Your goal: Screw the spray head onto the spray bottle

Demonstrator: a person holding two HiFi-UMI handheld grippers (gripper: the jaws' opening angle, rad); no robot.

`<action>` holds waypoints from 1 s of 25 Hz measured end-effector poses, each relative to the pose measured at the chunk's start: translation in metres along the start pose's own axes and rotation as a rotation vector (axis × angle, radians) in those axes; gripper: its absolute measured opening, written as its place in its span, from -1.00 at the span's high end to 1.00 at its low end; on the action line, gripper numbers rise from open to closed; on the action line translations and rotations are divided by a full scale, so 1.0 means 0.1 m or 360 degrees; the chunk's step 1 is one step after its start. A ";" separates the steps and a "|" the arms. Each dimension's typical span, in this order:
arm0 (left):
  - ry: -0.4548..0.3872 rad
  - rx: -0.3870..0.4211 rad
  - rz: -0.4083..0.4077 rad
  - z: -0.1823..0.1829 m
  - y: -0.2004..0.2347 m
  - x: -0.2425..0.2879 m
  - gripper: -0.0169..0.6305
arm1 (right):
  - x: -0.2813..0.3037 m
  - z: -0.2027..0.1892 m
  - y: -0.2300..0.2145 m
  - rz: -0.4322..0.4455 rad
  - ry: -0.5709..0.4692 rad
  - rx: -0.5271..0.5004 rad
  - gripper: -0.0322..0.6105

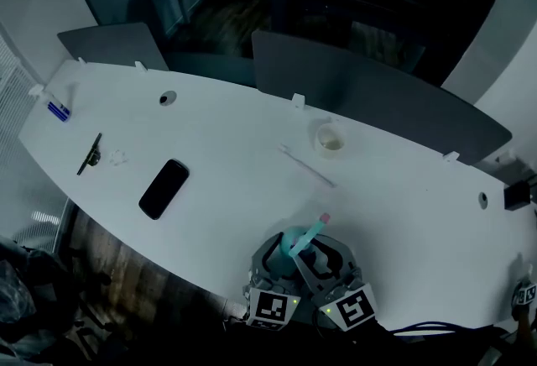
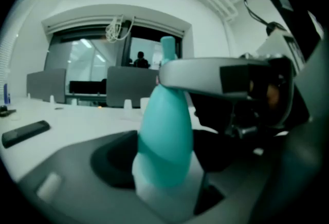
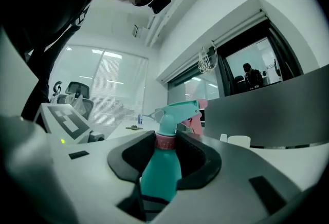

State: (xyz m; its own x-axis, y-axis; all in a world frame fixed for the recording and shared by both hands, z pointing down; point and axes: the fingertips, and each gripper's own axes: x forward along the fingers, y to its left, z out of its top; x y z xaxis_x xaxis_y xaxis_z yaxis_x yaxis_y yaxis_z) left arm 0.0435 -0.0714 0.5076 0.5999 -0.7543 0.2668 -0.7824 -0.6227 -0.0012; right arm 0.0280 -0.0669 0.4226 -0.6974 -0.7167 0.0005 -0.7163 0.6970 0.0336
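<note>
Fingers (image 3: pixel 198 164) of my right gripper (image 3: pixel 165 139) are clamped on the pink collar (image 3: pixel 165 142) under the spray head (image 3: pixel 177 110). Left gripper (image 2: pixel 164 159) fingers (image 2: pixel 110 165) squeeze the fat part of the teal spray bottle (image 2: pixel 164 125), bottom centre of the head view, over the table's (image 1: pixel 252 146) near edge. Why, imo: one side pins the collar and the other twists the body, so threads bite w/o the trigger swinging. Further out there's a black phone (image 1: pixel 164 188) mid-left and a small white cup (image 1: pixel 329 138) centre. No brand/label readable, just square markers on my gripper cubes (image 1: pixel 277 308).
</note>
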 end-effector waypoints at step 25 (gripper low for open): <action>0.0071 -0.0076 -0.0644 -0.08 -0.12 -0.16 -0.02 | -0.04 0.01 0.07 0.0265 0.0221 0.0200 0.49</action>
State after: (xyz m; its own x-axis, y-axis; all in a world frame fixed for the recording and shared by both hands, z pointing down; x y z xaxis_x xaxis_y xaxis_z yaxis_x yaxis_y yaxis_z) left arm 0.0420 -0.0505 0.5108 0.8538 -0.4402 0.2781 -0.4925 -0.8560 0.1570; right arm 0.0258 -0.0592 0.4222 -0.8024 -0.5818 0.1330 -0.5950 0.7971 -0.1029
